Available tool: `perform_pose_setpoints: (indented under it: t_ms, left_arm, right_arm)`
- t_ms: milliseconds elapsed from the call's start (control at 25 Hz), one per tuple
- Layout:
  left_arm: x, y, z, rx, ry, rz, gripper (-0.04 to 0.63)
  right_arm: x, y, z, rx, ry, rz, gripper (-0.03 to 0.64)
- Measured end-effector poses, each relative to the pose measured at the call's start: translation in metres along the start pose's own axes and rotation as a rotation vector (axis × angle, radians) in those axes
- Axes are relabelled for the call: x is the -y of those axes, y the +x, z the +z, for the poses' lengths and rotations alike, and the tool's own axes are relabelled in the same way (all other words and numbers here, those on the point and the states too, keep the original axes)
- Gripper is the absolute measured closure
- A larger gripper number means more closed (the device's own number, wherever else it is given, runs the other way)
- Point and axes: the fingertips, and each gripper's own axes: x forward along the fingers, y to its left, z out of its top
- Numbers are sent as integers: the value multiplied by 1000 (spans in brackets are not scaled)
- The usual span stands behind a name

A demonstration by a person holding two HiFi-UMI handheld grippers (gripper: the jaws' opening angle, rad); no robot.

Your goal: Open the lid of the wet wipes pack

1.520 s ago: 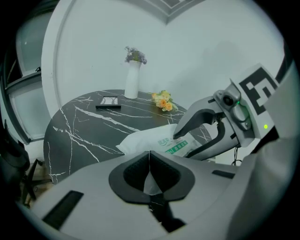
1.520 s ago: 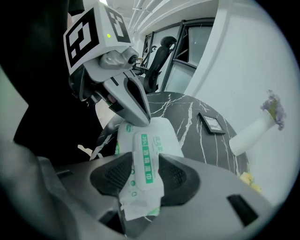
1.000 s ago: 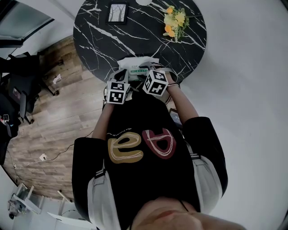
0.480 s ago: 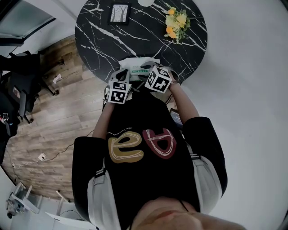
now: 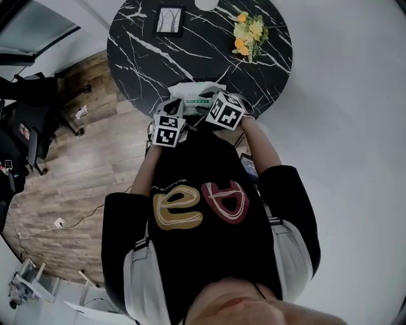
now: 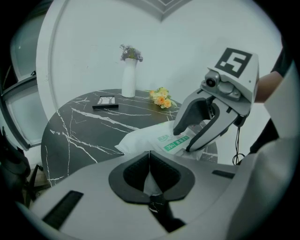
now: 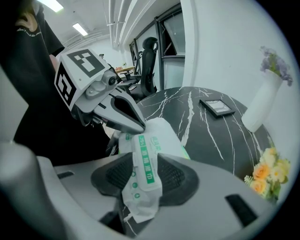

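Jaws of the left gripper (image 6: pixel 150 157) were almost together, pinching a thin white edge of the wet wipes pack (image 6: pixel 151 139). Jaws of the right gripper (image 7: pixel 143 161) stood wide, pads pressed on both sides of the pack's crumpled end, with the green label strip running up between them. Pack sat between the two grippers at the near rim of the round black marble surface (image 5: pixel 143 60); couldn't tell if it rested there or was lifted. Farther back on the surface were a picture frame (image 5: pixel 167 18) lying flat, yellow-orange flowers (image 5: pixel 248 30), and an upright white vase (image 6: pixel 128 79) with purple sprigs.
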Motion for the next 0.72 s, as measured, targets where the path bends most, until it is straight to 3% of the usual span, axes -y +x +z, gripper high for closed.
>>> perform_pose_setpoints:
  t_ms: [720]
  left_arm:
    - [0,-2,1,-10,-14,-15,577]
  right_arm:
    - [-10,-12,8,-19,-111,-22,540]
